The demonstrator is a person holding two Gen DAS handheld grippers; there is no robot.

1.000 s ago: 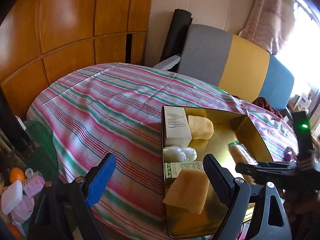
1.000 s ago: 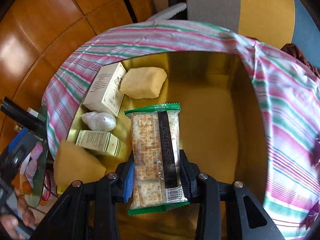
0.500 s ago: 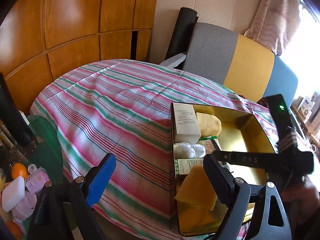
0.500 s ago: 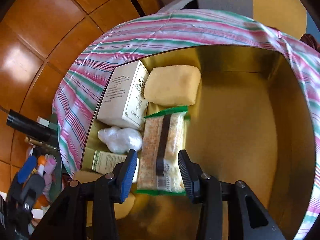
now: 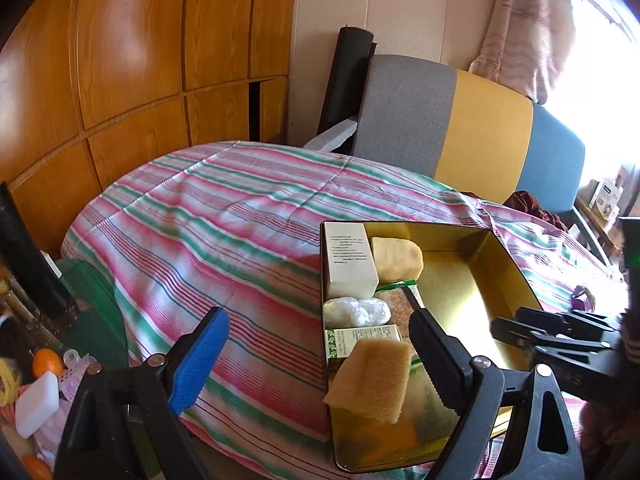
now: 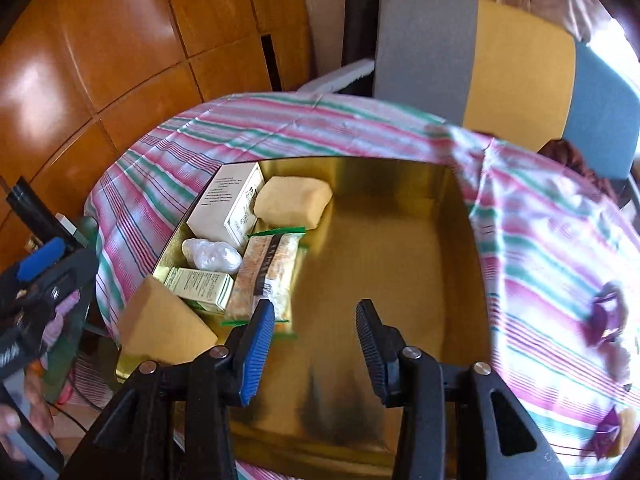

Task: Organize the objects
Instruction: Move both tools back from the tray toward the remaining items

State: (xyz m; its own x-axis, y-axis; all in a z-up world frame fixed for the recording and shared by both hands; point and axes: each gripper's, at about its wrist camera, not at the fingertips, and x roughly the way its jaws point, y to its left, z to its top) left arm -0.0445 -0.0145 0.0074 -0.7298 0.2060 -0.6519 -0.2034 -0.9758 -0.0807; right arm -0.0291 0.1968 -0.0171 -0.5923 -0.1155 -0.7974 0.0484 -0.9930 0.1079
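The cracker packet (image 6: 267, 276), released into the gold tin (image 6: 400, 264), now lies lengthwise ahead-left of the raised right gripper (image 6: 316, 344), jaws parted and empty; the left gripper (image 5: 316, 356) is held wide apart, empty.

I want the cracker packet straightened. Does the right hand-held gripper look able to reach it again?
Probably yes: the right hand-held gripper is open just above the cracker packet, and nothing lies between them in the gold tin.
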